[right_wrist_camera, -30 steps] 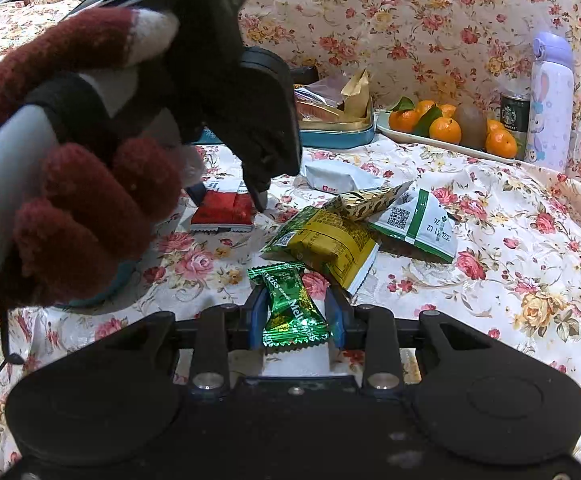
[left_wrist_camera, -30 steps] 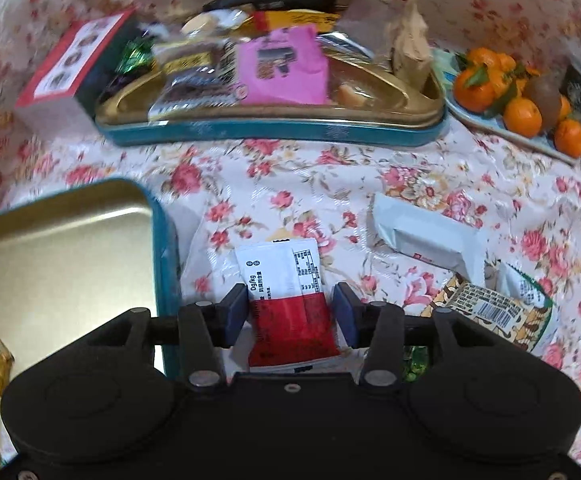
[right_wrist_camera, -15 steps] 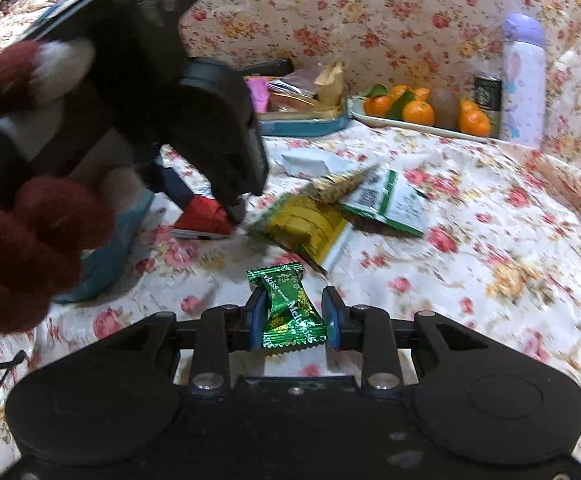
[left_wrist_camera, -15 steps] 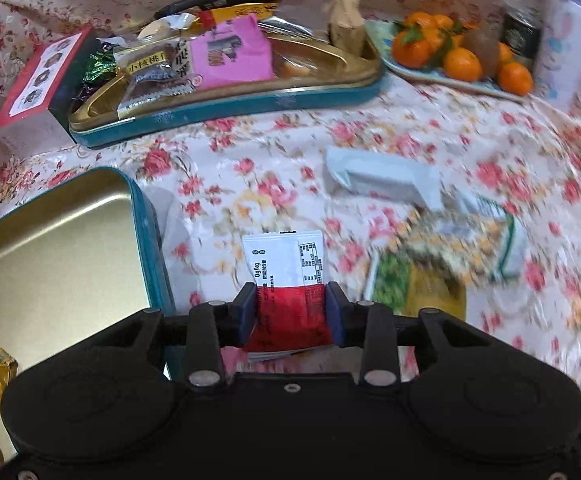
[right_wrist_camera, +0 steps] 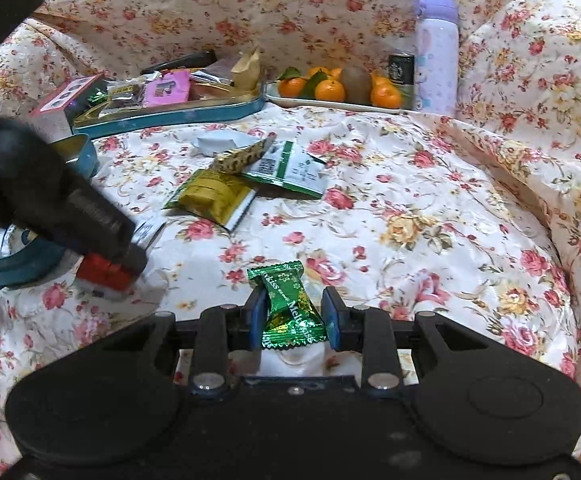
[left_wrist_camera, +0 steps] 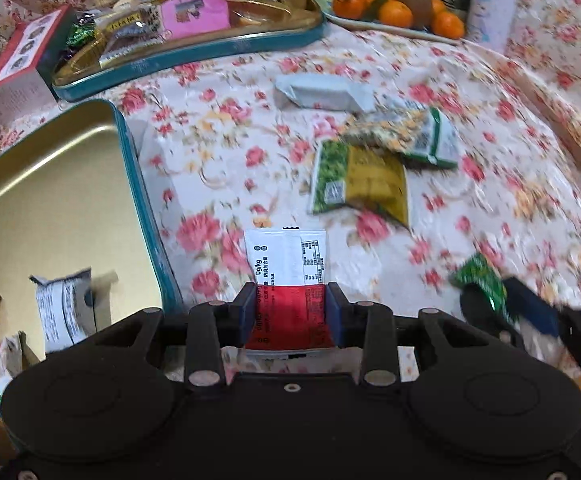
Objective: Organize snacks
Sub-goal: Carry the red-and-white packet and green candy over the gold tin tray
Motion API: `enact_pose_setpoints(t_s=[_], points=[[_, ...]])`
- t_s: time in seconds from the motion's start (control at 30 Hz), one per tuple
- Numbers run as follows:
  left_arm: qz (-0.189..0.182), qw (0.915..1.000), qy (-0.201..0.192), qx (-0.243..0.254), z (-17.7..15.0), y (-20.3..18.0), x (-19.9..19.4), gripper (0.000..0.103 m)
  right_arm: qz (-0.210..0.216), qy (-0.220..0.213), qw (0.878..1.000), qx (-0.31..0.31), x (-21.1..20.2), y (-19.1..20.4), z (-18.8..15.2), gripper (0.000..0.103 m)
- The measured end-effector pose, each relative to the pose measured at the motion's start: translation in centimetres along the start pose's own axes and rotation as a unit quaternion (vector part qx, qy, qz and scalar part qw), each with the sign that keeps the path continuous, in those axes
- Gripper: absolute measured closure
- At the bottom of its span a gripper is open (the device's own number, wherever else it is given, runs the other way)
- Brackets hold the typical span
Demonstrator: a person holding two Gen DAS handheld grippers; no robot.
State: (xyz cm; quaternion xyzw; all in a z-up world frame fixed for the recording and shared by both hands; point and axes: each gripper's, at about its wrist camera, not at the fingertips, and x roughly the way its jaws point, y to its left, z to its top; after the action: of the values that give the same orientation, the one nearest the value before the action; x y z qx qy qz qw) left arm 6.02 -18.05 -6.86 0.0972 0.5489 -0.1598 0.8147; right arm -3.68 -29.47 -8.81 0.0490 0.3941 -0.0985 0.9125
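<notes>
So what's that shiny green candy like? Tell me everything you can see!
The green candy is a small pillow-shaped sweet in glossy green foil with gold flower patterns, white lettering and zigzag-cut ends. It lies tilted between the right gripper's blue pads, which are shut on its sides, with one crimped end sticking out forward. It looks sealed and hangs above the flowery cloth.

Floral cloth is covering the surface. Lying directly on it: yellow-green packet, green-white packet, gold patterned packet, white wrapper, two teal tins, fruit plate, red-topped box, lilac bottle.
</notes>
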Motion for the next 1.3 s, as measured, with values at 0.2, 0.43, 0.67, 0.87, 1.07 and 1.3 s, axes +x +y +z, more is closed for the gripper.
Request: enact_pose_setpoints(t_s=[0.2, 0.43, 0.67, 0.87, 1.07, 1.3], points=[[0.012, 0.9998, 0.001, 0.018, 0.0, -0.6, 0.3, 0.056, 0.006, 0.003, 1.0, 0.003, 0.4, -0.4, 0.4, 0.069], [0.002, 0.9998, 0.005, 0.018, 0.3, -0.4, 0.5, 0.055, 0.019, 0.014, 1.0, -0.014, 0.7, -0.3, 0.6, 0.065], [0.002, 0.9997, -0.017, 0.018, -0.4, -0.5, 0.3, 0.055, 0.037, 0.017, 0.999, -0.026, 0.8, -0.6, 0.7, 0.063], [0.005, 0.9994, -0.031, 0.014, -0.8, -0.4, 0.1, 0.059, 0.033, 0.007, 0.999, -0.035, 0.7, -0.4, 0.3, 0.065], [0.006, 0.9994, -0.034, 0.008, -1.2, -0.6, -0.3, 0.061, 0.016, 0.014, 0.998, -0.058, 0.5, 0.7, 0.6, 0.076], [-0.002, 0.9995, -0.03, 0.007, -2.1, -0.5, -1.3, 0.061, 0.001, 0.011, 0.999, -0.048, 0.4, 1.3, 0.6, 0.082]])
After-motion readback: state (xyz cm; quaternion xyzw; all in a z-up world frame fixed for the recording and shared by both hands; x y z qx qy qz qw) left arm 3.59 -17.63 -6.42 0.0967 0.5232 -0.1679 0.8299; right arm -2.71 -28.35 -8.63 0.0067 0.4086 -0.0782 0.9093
